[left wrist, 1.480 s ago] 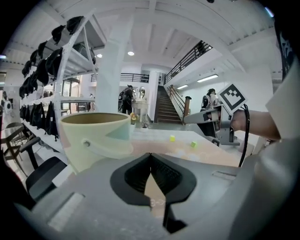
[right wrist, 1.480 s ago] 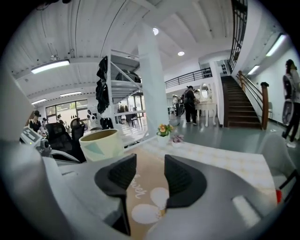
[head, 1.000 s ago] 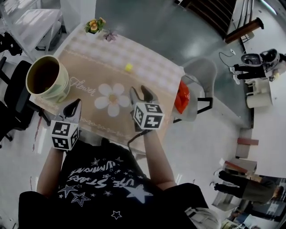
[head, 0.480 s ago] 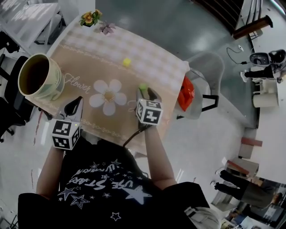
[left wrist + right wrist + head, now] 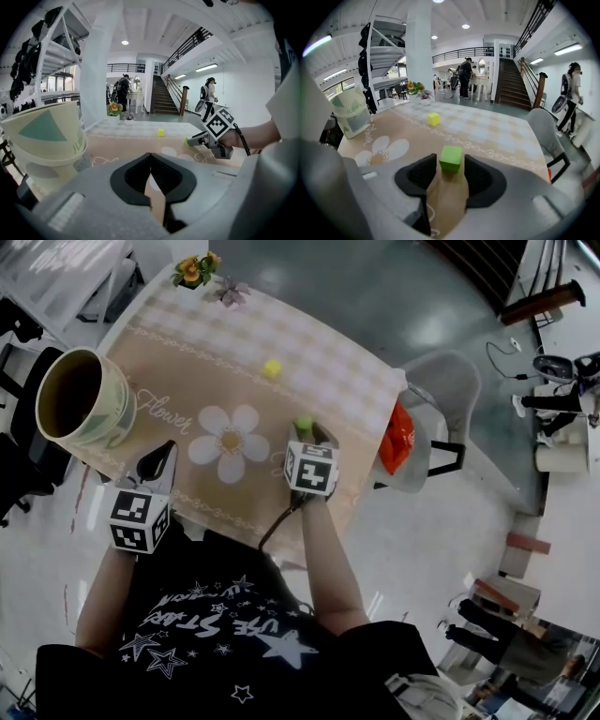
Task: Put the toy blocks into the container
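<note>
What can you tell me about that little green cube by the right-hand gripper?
The green block is a small, bright lime-green cube with plain, smooth faces, plastic or foam by its look. It sits flat on the tan part of the tablecloth, one face up and one corner edge turned toward the camera. The right gripper has its open jaws on either side of it, with a thin gap on each side, so nothing grips it yet. A yellow block lies farther back, well apart from it.
</note>
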The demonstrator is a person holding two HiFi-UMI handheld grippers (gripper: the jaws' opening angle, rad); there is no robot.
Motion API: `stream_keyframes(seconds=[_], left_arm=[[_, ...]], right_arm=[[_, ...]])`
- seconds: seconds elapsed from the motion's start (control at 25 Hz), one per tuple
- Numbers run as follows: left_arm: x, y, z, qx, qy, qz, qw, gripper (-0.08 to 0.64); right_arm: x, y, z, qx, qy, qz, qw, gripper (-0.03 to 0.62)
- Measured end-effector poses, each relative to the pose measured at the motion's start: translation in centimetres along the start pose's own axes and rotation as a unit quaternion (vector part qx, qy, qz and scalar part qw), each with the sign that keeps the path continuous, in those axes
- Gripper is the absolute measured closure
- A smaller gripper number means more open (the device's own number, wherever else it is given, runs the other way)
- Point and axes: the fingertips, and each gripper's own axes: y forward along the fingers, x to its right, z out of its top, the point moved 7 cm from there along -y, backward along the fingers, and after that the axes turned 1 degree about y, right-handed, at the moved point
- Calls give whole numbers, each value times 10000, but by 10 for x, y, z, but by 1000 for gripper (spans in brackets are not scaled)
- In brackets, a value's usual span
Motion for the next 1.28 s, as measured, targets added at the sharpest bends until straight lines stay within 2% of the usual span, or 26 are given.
stream_keyframes(seconds=[0.04,0.08,0.28,0.56,0.92,1.28], left_arm=[[0,0,0,-1,-4,-4,10000,550],[-1,1,0,-5,-5,-10,10000,550],[-5,-3,-1,14,-49,-35,10000,550],[-21,-17,2,237,-145,49,9996,550],[-59,-51,4,531,-383,316,9974,550],[-97,-92,-8,716,-641,632,9934,550]], right_arm=[[0,1,-1,-52,-6,-36,10000,410],[0,0,-1,-93,0,-71,9999,449],[-3,-5,1,-73,54,-14,10000,451],[-26,-20,22,216,-82,106,9997,453],[-89,-35,68,686,-401,484,9957,453],[-182,-53,122,1206,-784,1290,9812,453]])
